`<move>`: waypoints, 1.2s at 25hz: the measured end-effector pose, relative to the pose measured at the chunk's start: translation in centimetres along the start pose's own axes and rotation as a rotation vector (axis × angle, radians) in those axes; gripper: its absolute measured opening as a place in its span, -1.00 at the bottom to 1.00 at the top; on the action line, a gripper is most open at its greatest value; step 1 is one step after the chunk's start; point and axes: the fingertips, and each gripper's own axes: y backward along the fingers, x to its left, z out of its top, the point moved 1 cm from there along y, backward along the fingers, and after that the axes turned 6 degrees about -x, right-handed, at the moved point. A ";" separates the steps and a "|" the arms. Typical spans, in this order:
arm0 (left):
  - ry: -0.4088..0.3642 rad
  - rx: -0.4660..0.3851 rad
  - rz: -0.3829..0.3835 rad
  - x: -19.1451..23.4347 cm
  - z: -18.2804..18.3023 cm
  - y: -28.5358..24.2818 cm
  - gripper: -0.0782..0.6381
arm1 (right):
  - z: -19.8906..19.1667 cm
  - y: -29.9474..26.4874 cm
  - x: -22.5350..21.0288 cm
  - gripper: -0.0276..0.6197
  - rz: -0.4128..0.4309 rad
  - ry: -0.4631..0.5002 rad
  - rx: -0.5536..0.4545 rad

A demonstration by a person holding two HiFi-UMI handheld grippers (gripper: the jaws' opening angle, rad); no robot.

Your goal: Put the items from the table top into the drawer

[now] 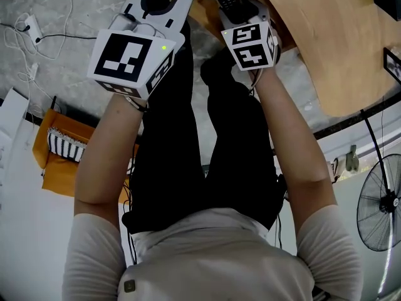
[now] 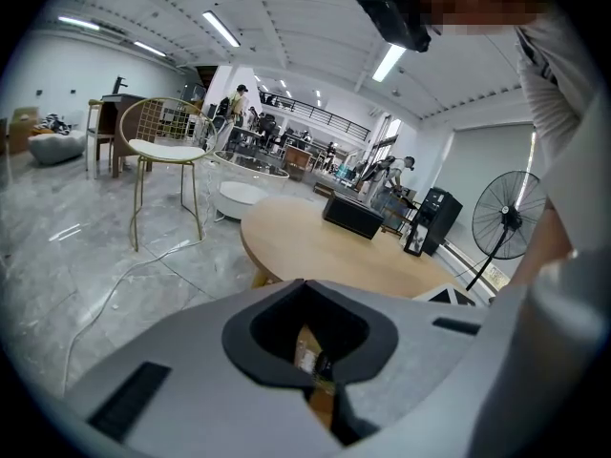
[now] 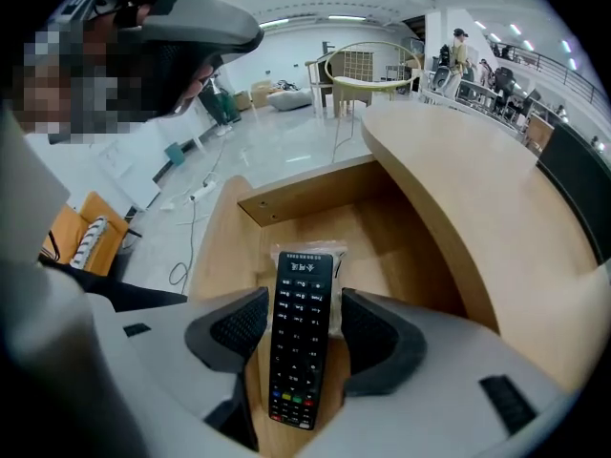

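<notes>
Grey stone floor (image 3: 286, 151) of a big open hall fills the background. In the right gripper view the round wooden table (image 3: 477, 189) runs from 12 to 3 o'clock. Under its edge the wooden drawer (image 3: 382, 246) stands open, at 12 o'clock from my right claw (image 3: 305, 303). Inside it the black remote (image 3: 298, 380) seems to lie flat, with its length going from 6 to 12 o'clock. Its far end rests over a clear packet (image 3: 311, 246) on the drawer bottom.

I judge that the step in hand is letting go of the remote. To do it well, I would keep the jaws wide and draw the claw back up along its own line, not sideways, so that no pad drags the remote. I would also mind the table edge at 2 o'clock.

The right claw is wide open. One ribbed pad (image 3: 234, 327) stands at 9 o'clock of the remote and the other at 3 o'clock, each with a small gap, so nothing is gripped. The left claw (image 2: 307, 284), at 11 o'clock in the head view, has its jaws closed together on nothing.
</notes>
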 end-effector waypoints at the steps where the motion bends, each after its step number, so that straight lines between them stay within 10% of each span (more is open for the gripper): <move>1: -0.003 0.002 -0.002 -0.1 0.1 0.0 -0.76 | 0.2 0.1 0.1 -0.12 0.003 -0.008 -0.010; 14: -0.075 0.009 -0.054 -4.2 6.8 2.2 -0.76 | 6.2 9.5 -0.1 -0.15 0.004 -0.111 -0.178; 30: -0.233 -0.108 -0.176 -17.5 27.4 10.9 -0.76 | 19.2 36.9 -3.6 -0.70 -0.145 -0.143 -0.515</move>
